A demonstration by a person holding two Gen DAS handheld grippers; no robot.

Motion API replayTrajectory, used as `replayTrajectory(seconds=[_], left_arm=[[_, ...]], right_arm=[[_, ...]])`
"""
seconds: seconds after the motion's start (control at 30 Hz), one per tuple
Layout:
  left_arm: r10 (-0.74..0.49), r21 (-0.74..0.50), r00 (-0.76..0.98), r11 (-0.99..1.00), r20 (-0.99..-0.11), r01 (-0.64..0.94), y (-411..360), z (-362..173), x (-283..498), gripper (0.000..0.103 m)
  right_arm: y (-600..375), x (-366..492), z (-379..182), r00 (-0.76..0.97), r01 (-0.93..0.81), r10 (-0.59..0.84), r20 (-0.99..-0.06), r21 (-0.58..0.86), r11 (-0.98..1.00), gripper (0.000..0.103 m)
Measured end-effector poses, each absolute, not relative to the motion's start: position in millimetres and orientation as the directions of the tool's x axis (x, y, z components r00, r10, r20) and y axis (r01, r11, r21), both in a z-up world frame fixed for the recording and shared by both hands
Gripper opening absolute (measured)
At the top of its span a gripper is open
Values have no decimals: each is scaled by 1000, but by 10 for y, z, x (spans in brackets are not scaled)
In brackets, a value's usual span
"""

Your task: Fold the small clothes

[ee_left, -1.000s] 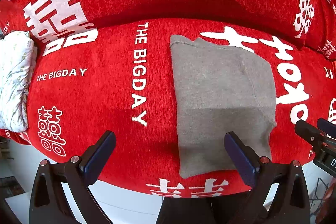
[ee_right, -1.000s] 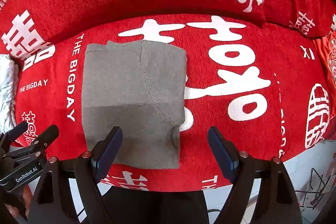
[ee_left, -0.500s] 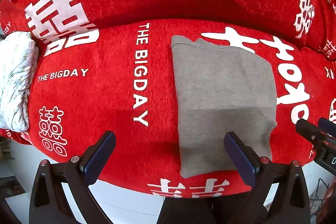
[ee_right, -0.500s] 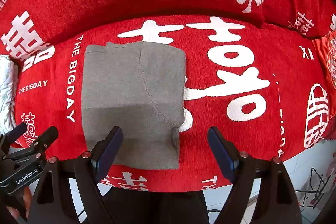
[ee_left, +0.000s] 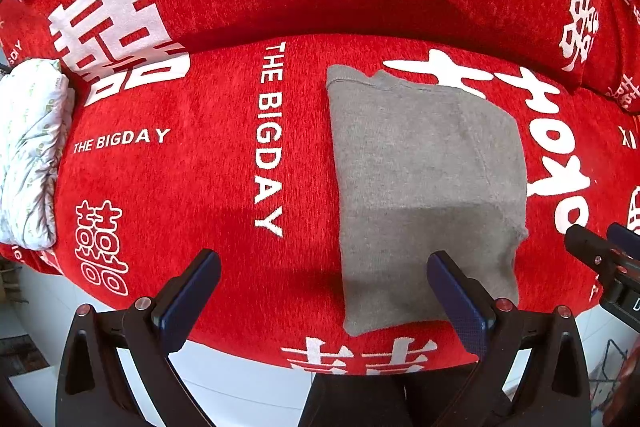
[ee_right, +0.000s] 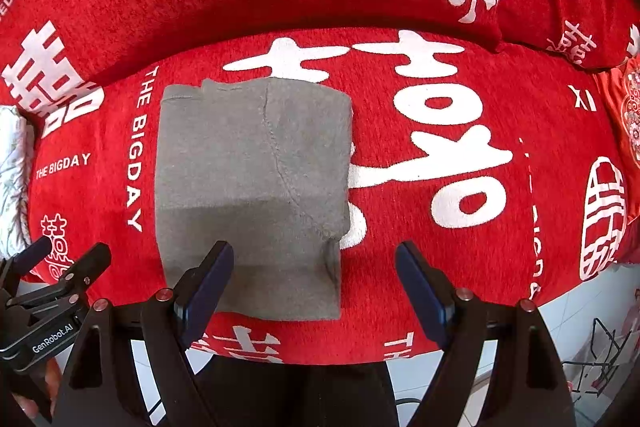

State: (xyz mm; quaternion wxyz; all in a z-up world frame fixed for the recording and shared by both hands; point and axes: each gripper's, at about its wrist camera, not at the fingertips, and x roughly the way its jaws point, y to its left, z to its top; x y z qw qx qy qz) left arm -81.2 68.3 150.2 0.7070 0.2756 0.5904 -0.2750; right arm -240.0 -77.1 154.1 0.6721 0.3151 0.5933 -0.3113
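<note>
- The folded grey knit garment (ee_left: 424,187) is seen lying flat on the red, white-lettered sofa cover (ee_left: 200,179), near its front edge.
- Soft, light and limp, it is judged — best pinched at a near corner or hem.
- Its long axis runs front to back; a seamed edge faces the backrest.
- The left gripper (ee_left: 324,291) and right gripper (ee_right: 316,283) are held spread wide, empty, above it.

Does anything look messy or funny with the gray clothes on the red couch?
Mostly neat. The folded gray garment lies flat on the red cover, but its far left corner sticks out past the layer on top, so the edges don't quite line up.
</note>
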Motion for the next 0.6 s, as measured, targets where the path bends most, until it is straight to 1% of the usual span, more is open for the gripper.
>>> replayTrajectory(seconds=[0.6], left_arm=[[-61, 68, 151, 687, -987, 723, 685, 1500, -851, 103]], right_arm=[[-722, -2436, 1538, 102, 800, -46, -994, 54, 598, 85]])
